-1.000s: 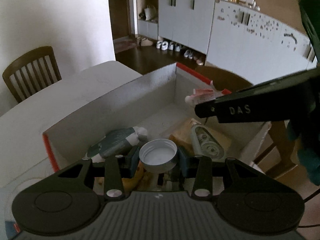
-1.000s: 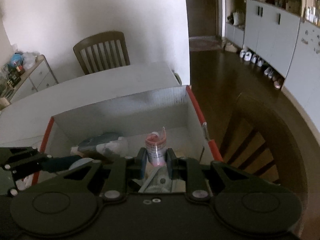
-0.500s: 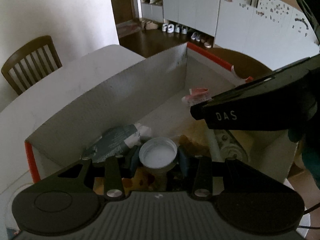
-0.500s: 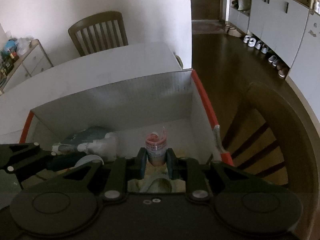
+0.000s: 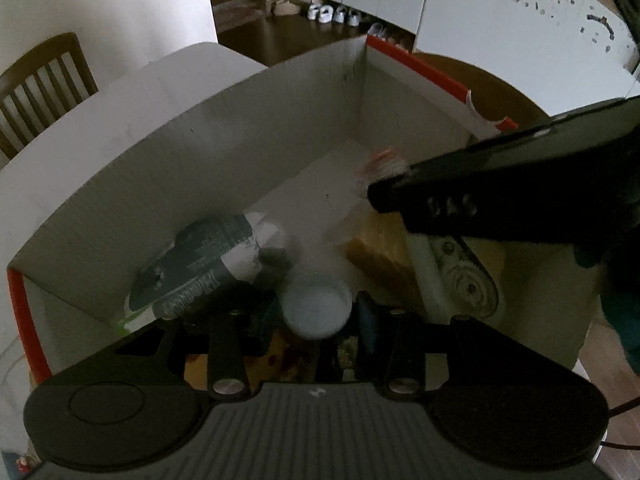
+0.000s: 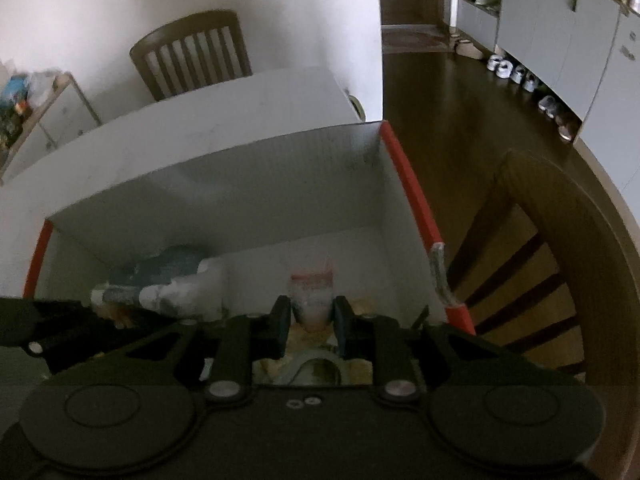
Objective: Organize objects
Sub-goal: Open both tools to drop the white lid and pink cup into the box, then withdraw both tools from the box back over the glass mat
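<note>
— Your left gripper (image 5: 316, 312) points down into the box (image 5: 248, 128). Its jaws are opening, and the round white lid (image 5: 316, 310) sits blurry between them. I can't tell if the pads are touching it.

— And my right one?

— Your right gripper (image 6: 308, 320) is opening too. The little cup with the pink rim (image 6: 312, 296) is between its jaws, and the pads look just beside its sides.

— How much room do you see?

— Your two claws are low inside the box, near its front edge. The white walls stand tall on the far and right sides, with red rims. The far right corner of the floor is bare.

— What's in there? Count for me.

— One dark green pack (image 5: 208, 256) by the left wall, one yellow thing (image 5: 380, 252) toward the right, one white tool with a toothed wheel (image 5: 468, 280) beside it.

— And around the box?

— It sits on a white table (image 6: 224, 116). You have two wooden chairs: one (image 6: 192, 52) at the far edge, one (image 6: 560, 240) at the right edge. Past them there's a dark wood floor, white cupboards (image 6: 560, 20), and a row of shoes (image 6: 516, 74).
</note>
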Motion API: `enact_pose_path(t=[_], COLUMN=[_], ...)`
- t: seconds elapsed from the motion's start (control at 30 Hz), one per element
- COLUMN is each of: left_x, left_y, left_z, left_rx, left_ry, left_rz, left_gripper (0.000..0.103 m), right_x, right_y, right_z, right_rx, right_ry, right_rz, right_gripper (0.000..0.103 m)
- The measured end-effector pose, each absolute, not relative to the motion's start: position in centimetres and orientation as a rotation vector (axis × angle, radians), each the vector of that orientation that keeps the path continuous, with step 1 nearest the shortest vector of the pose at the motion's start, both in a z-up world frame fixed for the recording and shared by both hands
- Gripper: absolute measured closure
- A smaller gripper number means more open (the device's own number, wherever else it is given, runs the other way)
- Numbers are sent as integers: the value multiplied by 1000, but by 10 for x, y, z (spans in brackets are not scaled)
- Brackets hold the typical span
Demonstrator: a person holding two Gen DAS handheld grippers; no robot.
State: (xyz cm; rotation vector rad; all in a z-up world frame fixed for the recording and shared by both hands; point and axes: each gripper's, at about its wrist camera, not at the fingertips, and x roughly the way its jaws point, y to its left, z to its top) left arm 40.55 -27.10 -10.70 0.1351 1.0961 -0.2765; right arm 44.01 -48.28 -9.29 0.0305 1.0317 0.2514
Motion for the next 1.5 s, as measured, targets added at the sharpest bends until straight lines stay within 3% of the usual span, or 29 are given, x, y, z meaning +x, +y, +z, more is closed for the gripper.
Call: enact_pose_path(t=[0.03, 0.13, 0.37, 0.6, 0.97, 1.1, 1.37, 1.47, 1.5], left_x=[405, 403, 391, 371, 343, 330, 306, 298, 295], left_y=[-271, -271, -263, -251, -229, -218, -184, -171, -166], left_z=[-107, -105, -95, -77, -38, -27, -9, -5, -4], left_rx=[138, 155, 139, 109, 40, 20, -27, -32, -37], left_ry=[1100, 1085, 1024, 948, 830, 801, 775, 766, 765], left_rz=[-282, -284, -269, -237, -269, -281, -296, -297, -297], left_gripper=[46, 36, 35, 35, 35, 35, 35, 34, 30], right_x=[439, 436, 427, 411, 374, 360, 333, 324, 321], right_y=[-484, -486, -490, -489, -477, -469, -447, -438, -435], right_z=[-93, -90, -80, -63, -28, -18, 0, 5, 6], right_rx=[35, 31, 42, 42, 18, 33, 46, 55, 53], right_ry=[1031, 1028, 1017, 992, 915, 894, 839, 820, 814], right_rz=[257, 261, 287, 312, 371, 379, 374, 361, 355], right_gripper=[79, 78, 73, 60, 57, 49, 46, 40, 36])
